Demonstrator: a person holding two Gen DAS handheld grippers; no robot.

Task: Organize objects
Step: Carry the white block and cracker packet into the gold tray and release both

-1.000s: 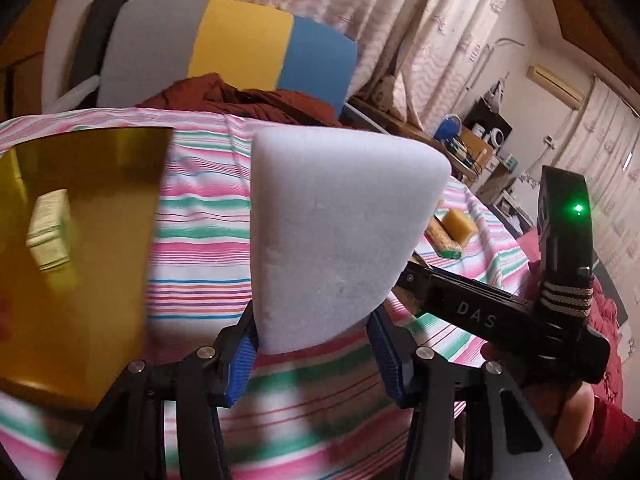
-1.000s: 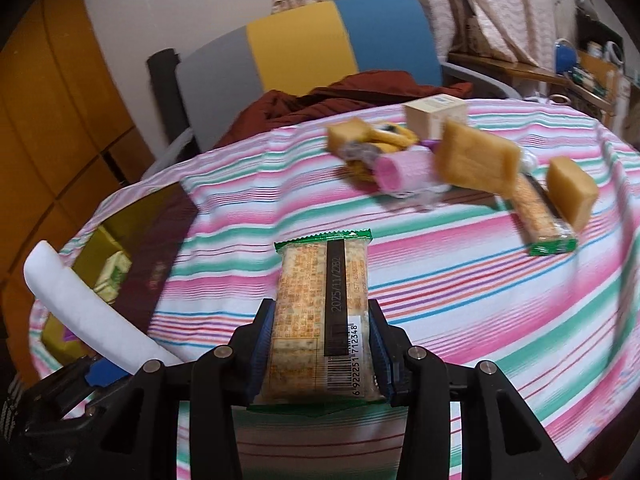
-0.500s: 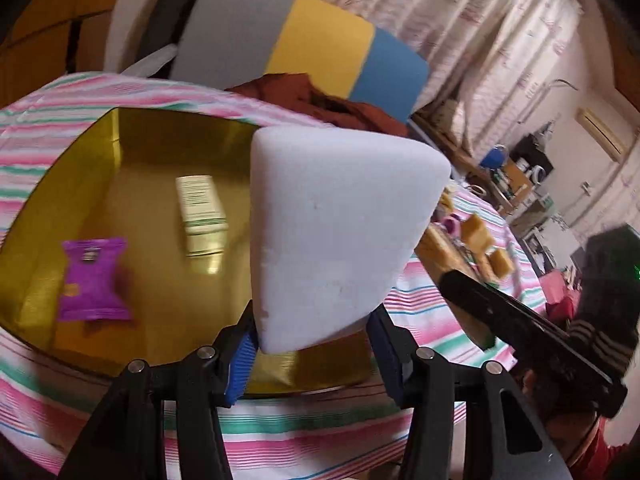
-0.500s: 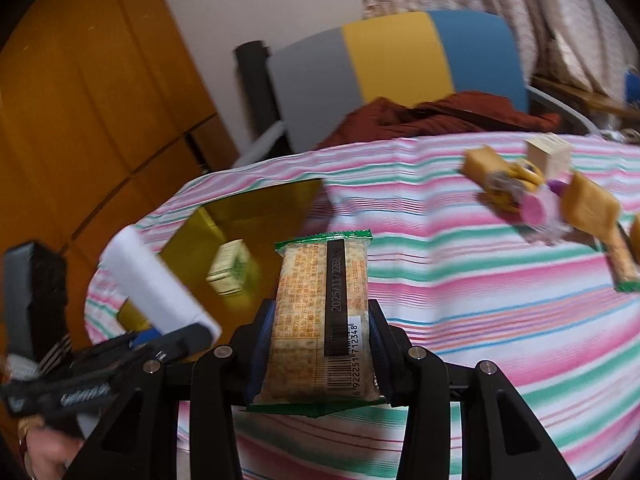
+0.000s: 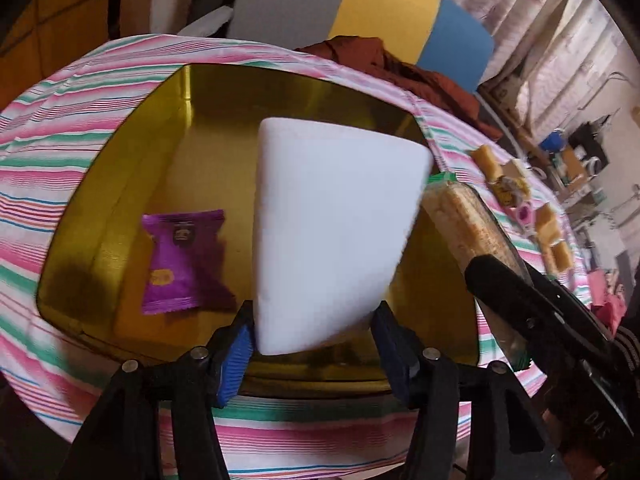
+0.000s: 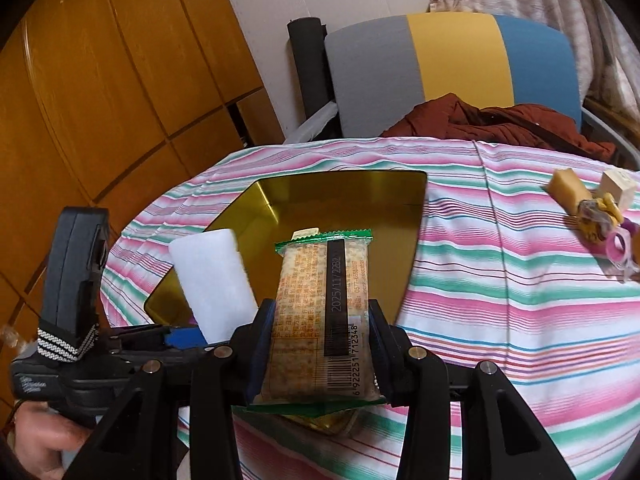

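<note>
The left claw [image 5: 312, 344] is squeezing a white sponge block [image 5: 336, 232] over the gold tray [image 5: 120, 184]; the right claw [image 6: 320, 344] is squeezing a cracker pack [image 6: 320, 304] just beside it; a purple packet [image 5: 184, 260] lies in the tray; more snacks [image 6: 592, 208] sit far right on the striped surface [image 6: 520, 280].

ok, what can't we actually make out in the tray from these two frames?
- Left wrist view: the white sponge in the left gripper covers the middle of the gold tray.
- Right wrist view: the cracker pack in the right gripper covers the tray floor; the purple packet is unseen here.
- Far clutter: too small to identify.
</note>
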